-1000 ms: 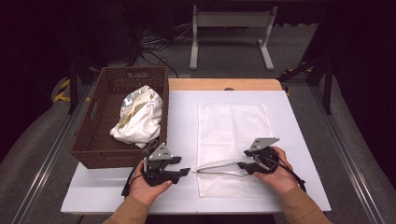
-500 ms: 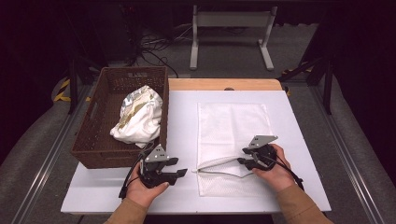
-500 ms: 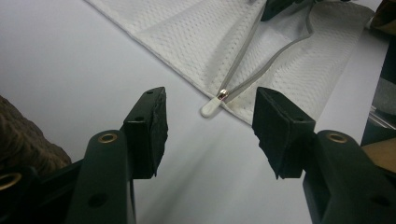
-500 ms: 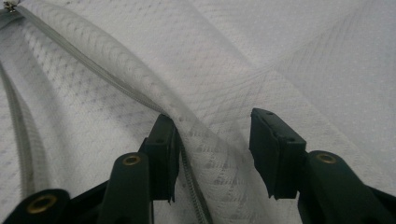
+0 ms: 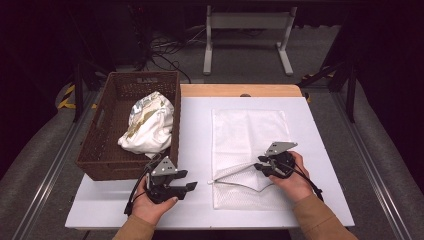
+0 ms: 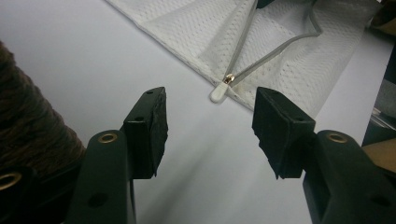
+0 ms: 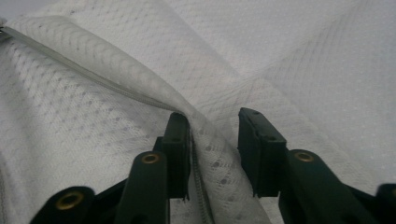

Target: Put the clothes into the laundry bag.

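A white mesh bag lies flat on the white table, its grey zipper partly undone so the near end gapes. My right gripper reaches into that gap. Its jaws have just been closing, and in the right gripper view the raised zipper lip runs between them, with space still showing beside one pad. My left gripper rests open on the table left of the bag. In the left gripper view the white zipper pull lies just beyond its jaws, untouched.
A brown wicker basket stands at the table's left, holding a crumpled white and gold cloth. Its near corner is close behind my left hand. A wooden strip borders the table's far edge, with a metal stand on the floor beyond.
The right gripper's jaws have narrowed around the bag's zipper lip. Both hands have stayed almost where they were, and the left gripper is unchanged.
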The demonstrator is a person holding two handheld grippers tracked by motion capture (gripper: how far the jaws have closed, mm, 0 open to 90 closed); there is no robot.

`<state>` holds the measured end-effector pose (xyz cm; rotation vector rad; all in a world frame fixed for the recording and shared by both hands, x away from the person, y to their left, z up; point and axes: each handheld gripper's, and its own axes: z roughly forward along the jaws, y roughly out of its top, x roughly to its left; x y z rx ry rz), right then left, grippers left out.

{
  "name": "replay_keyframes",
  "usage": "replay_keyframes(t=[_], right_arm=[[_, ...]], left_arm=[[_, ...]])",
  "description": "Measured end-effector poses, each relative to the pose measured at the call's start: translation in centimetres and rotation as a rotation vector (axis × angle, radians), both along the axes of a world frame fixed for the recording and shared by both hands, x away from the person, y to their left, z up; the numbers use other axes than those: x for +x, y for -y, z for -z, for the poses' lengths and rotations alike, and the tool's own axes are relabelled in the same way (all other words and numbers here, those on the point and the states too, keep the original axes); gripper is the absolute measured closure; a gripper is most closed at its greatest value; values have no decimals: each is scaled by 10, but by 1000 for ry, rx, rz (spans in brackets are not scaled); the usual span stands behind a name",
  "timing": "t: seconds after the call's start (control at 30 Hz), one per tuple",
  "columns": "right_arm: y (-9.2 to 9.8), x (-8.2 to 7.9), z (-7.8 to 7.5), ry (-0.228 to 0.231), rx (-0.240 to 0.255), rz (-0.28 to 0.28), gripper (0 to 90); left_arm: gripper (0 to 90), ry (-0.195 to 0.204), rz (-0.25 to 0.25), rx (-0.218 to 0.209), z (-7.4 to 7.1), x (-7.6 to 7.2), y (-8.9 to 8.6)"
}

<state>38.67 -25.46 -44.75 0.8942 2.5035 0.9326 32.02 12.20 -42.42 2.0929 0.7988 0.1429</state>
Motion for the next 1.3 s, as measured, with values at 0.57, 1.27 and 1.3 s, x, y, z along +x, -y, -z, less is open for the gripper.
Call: replay_keyframes(t=[0.57, 1.27, 1.3], right_arm=[[4, 2, -20, -63, 59, -30, 869], [8, 11, -48, -125, 107, -47, 876], [9, 12, -50, -124, 106, -42, 876]], left_arm=[[469, 8, 21, -27, -8, 0, 1], [441, -9, 44, -99, -21, -3, 6], [440, -6, 49, -98, -22, -4, 5]])
